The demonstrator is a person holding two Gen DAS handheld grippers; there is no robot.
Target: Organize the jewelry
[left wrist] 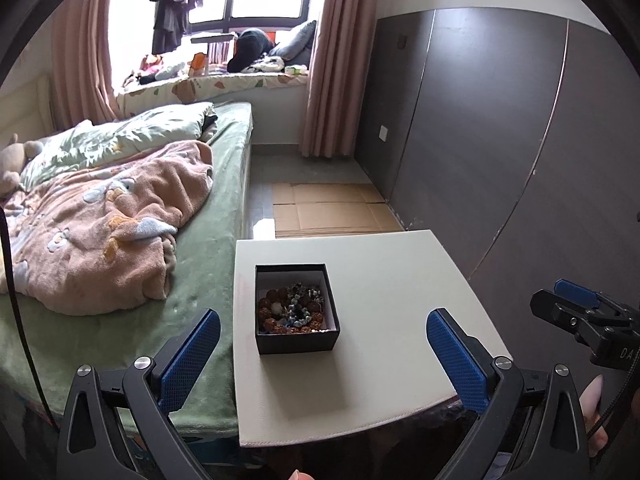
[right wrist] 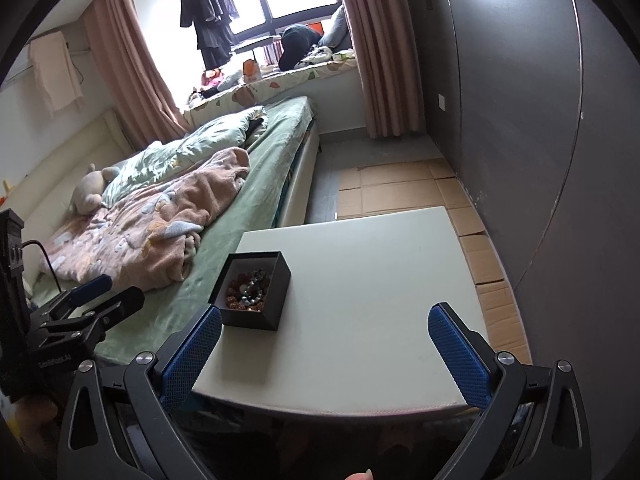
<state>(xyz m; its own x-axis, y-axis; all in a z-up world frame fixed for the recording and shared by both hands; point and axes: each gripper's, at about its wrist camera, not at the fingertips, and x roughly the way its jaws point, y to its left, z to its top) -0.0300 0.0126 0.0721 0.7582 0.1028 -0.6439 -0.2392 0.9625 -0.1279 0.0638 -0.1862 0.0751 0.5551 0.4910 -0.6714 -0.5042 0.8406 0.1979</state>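
A small black box (left wrist: 297, 340) with a white lining sits on a white table (left wrist: 384, 320), left of its middle. Beaded bracelets (left wrist: 294, 308), brown and blue-grey, lie inside it. The box (right wrist: 276, 296) and beads (right wrist: 248, 288) also show in the right wrist view, near the table's (right wrist: 360, 280) left edge. My left gripper (left wrist: 323, 354) is open and empty, held above the table's near edge, just short of the box. My right gripper (right wrist: 325, 354) is open and empty, near the front edge, to the right of the box.
A bed (left wrist: 120, 320) with a green sheet and a pink blanket (left wrist: 104, 236) runs along the table's left side. Flattened cardboard (left wrist: 332, 210) lies on the floor beyond the table. A dark grey wardrobe (left wrist: 500, 140) stands at the right.
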